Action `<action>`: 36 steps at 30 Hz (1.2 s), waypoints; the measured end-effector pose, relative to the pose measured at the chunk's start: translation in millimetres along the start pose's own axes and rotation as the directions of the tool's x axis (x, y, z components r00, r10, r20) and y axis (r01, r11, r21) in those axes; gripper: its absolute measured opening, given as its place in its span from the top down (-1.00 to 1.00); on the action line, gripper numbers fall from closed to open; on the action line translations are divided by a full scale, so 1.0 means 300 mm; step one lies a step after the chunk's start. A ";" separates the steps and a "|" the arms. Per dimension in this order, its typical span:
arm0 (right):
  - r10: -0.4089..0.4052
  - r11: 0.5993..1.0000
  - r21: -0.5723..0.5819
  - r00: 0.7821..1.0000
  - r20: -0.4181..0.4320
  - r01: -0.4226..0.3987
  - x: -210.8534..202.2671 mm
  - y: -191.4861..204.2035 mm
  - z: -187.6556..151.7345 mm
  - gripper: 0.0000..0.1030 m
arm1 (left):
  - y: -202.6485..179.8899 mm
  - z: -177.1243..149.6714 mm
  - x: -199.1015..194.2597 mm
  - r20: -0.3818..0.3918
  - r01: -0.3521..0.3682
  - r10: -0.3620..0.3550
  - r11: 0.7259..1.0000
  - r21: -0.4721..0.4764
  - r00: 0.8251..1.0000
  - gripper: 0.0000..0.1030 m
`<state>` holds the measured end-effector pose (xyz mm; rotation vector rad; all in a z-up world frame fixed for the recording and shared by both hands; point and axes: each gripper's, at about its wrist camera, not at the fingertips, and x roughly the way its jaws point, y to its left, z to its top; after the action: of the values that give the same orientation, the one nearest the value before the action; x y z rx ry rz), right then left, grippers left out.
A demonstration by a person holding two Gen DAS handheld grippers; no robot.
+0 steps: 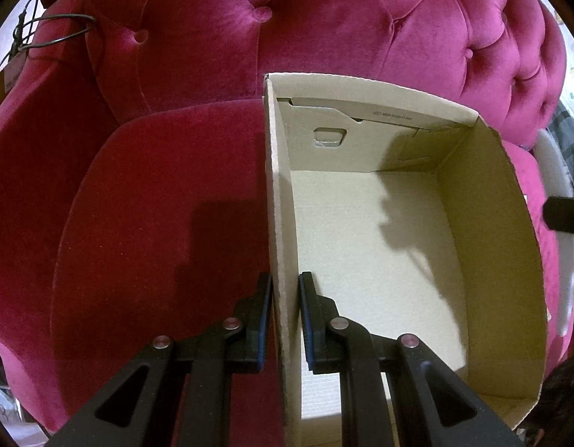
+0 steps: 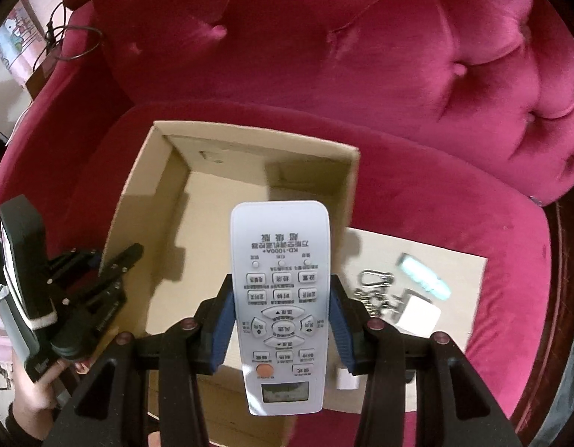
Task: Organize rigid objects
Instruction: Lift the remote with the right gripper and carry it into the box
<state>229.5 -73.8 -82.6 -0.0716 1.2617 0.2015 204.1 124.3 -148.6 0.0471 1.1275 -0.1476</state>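
Slippage was my worry: my right gripper clenched the white plastic remote control above the open brown cardboard box, whose wall my left gripper pinched, on soft pink velvet armchair.

Cardboard box: open-topped, empty, upright on the armchair seat, toward its left edge.
Remote control: white, buttons up, raised over the box's right wall.
Keys, white adapter: on the cardboard sheet at the seat's front right.
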 end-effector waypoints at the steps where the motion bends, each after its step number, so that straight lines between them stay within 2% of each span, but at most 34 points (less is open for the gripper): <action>1: 0.004 1.000 0.000 1.000 -0.003 -0.004 0.009 0.010 0.004 0.04 | 0.001 0.000 0.000 0.000 0.001 -0.001 1.000 0.000 1.000 0.70; 14: 0.085 0.996 0.026 0.994 -0.072 -0.083 0.217 0.140 0.037 0.04 | 0.006 0.001 0.001 -0.002 0.010 -0.010 1.000 -0.010 1.000 0.69; 29: 0.169 0.982 0.105 0.976 -0.136 -0.155 0.430 0.179 0.064 0.03 | 0.013 0.003 0.004 -0.004 0.016 -0.016 1.000 -0.013 1.000 0.69; 36: 0.173 0.982 0.109 0.972 -0.162 -0.156 0.481 0.177 0.071 0.03 | 0.005 0.002 0.004 -0.006 0.011 -0.011 1.000 -0.010 1.000 0.69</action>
<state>281.0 -2.2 -210.3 0.1005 1.4478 0.2830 205.4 125.7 -149.6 0.0326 1.1346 -0.1516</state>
